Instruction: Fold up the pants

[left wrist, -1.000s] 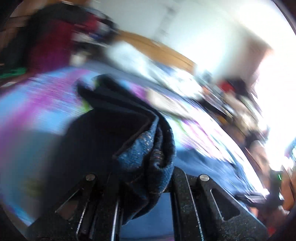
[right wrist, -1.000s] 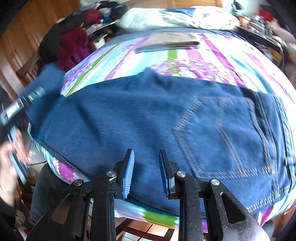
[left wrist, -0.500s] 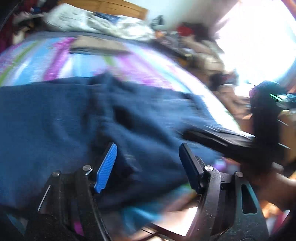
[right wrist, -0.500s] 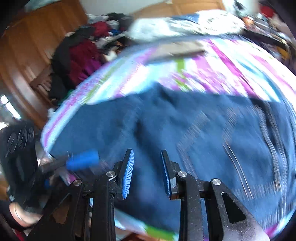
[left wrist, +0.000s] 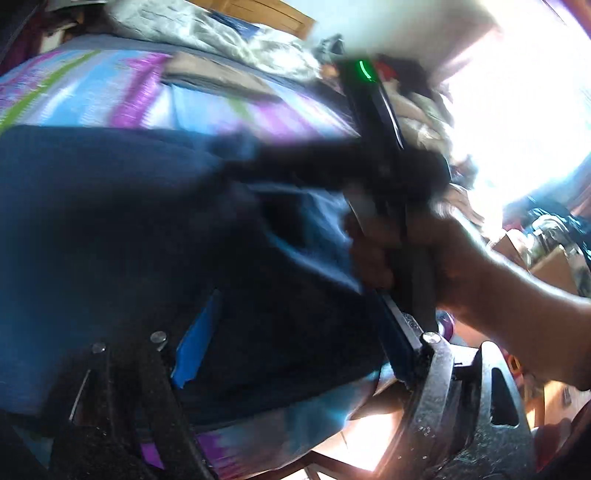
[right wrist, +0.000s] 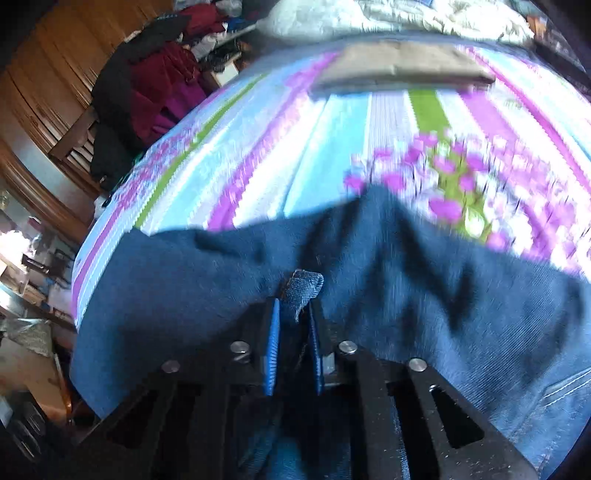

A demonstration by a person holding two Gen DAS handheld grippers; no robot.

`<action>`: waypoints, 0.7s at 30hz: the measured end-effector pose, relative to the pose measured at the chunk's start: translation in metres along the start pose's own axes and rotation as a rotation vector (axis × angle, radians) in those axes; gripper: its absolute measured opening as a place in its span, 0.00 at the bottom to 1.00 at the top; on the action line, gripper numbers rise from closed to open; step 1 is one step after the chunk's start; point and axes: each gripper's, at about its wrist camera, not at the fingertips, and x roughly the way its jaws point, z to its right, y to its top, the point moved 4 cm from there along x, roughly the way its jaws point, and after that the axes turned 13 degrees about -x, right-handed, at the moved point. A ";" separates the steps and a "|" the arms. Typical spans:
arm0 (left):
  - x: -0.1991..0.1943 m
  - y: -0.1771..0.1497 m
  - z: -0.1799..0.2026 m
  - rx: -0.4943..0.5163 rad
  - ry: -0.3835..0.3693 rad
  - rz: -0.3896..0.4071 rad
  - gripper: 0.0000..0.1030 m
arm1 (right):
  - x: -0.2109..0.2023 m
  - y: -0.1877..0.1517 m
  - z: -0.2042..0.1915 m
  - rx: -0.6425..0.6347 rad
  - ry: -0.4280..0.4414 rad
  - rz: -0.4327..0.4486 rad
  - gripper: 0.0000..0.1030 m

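Note:
Dark blue jeans lie spread across the near part of a striped, flowered bedspread. My right gripper is shut on a small raised fold of denim at the near edge. In the left wrist view my left gripper stands open over the jeans, its blue pads wide apart with nothing pinched between them. The right gripper's black body and the hand holding it cross that view just ahead, blurred.
A folded tan garment lies at the far side of the bed, with white bedding behind it. Dark and red clothes are heaped on a wooden chair at the left. The bed edge runs just under my left gripper.
My left gripper let go of the bunched denim and opened, swinging over the spread jeans. My right gripper, open before, has shut on a fold of the jeans.

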 end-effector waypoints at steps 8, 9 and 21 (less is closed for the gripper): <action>-0.008 0.000 0.019 0.102 0.062 0.010 0.70 | -0.006 -0.001 0.028 0.071 -0.160 -0.009 0.44; -0.029 0.005 0.012 0.062 0.040 0.038 0.70 | -0.014 0.000 0.031 0.072 -0.197 0.002 0.46; -0.157 0.000 -0.184 -0.505 0.000 0.293 0.40 | 0.053 0.016 -0.172 -0.311 0.359 -0.077 0.39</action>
